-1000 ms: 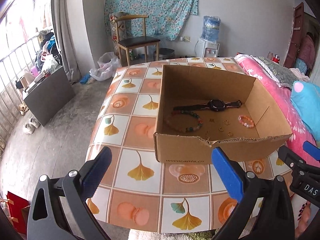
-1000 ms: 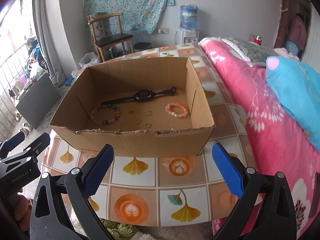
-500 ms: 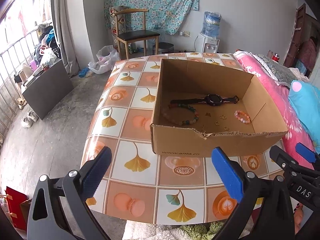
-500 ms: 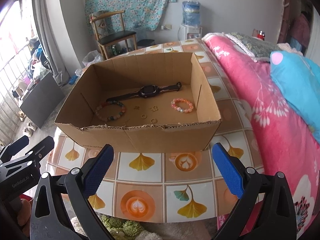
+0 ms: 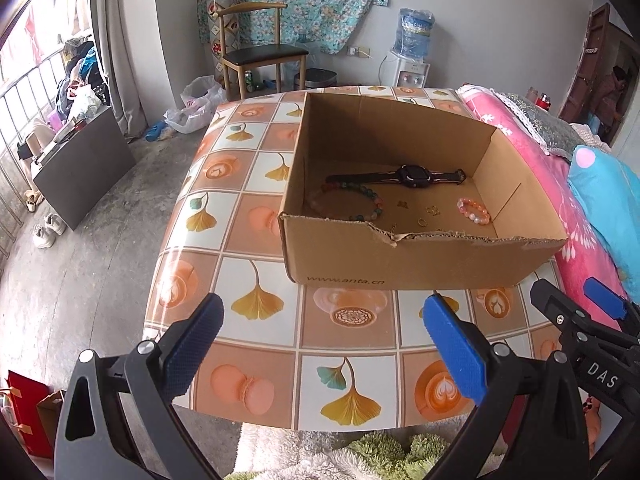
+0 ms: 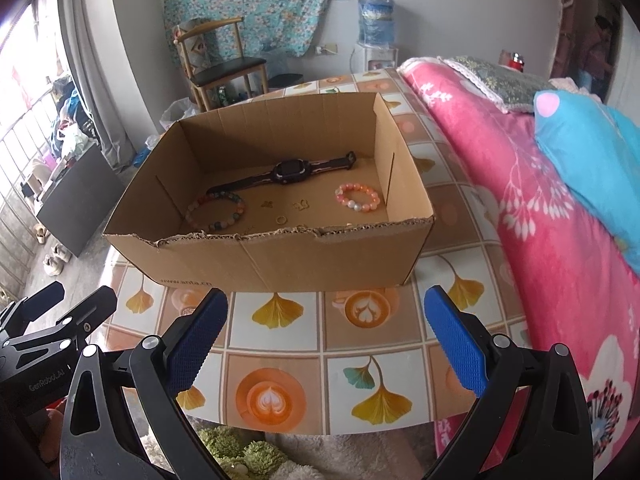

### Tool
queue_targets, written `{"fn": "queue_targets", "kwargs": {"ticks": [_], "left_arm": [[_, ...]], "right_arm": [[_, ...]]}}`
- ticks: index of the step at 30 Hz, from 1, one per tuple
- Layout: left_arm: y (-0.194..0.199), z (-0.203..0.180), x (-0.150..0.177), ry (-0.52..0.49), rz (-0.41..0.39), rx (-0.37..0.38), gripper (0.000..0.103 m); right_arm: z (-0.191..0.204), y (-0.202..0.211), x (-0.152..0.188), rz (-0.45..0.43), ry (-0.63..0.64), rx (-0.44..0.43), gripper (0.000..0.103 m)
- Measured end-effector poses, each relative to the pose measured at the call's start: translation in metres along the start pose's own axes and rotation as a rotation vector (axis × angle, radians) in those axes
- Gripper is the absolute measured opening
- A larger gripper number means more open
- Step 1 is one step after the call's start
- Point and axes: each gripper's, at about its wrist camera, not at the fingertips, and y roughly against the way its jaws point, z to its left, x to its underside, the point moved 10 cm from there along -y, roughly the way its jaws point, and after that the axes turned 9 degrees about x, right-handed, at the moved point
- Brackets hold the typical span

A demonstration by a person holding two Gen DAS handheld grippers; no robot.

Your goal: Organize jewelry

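Observation:
An open cardboard box [image 5: 420, 260] [image 6: 280, 260] sits on the tiled table. Inside lie a black watch [image 5: 414, 176] [image 6: 290, 171], a multicoloured bead bracelet [image 5: 368, 200] [image 6: 216, 212], a pink bead bracelet [image 5: 474, 211] [image 6: 357, 197] and several small gold rings and earrings [image 5: 422, 222] [image 6: 281, 219]. My left gripper [image 5: 320, 348] hovers open over the table's near edge, short of the box. My right gripper [image 6: 326, 340] is also open and empty, in front of the box. Each gripper shows at the edge of the other's view.
The table [image 5: 256, 220] carries a ginkgo-and-coffee tile cloth. A bed with a pink floral quilt [image 6: 540, 220] and a blue pillow [image 6: 592, 160] borders it on the right. A wooden chair [image 5: 256, 56] and water dispenser [image 5: 412, 52] stand by the far wall. A green shaggy rug [image 5: 360, 452] lies below.
Both grippers have drawn back and risen from the box, so it looks smaller and farther. Their jaws stay open. The jewelry in the box has not moved.

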Motion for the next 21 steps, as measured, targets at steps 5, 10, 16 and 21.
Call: {"fn": "queue_targets", "kwargs": {"ticks": [5,10,16,21], "left_arm": [[-0.002,-0.002,0.004,-0.008,0.013,-0.002,0.099],[-0.007,0.0,0.005,-0.005,0.026,-0.02,0.099],[-0.012,0.002,0.003,-0.006,0.033,-0.032,0.098],[-0.016,0.002,0.001,-0.007,0.042,-0.033,0.099]], "right_arm": [[0.0,0.001,0.002,0.002,0.0,-0.003,0.095],[-0.002,-0.003,0.005,0.018,-0.002,-0.006,0.095],[-0.001,-0.004,0.002,0.02,0.002,-0.014,0.095],[0.002,-0.007,0.0,0.02,0.01,-0.026,0.095]]}}
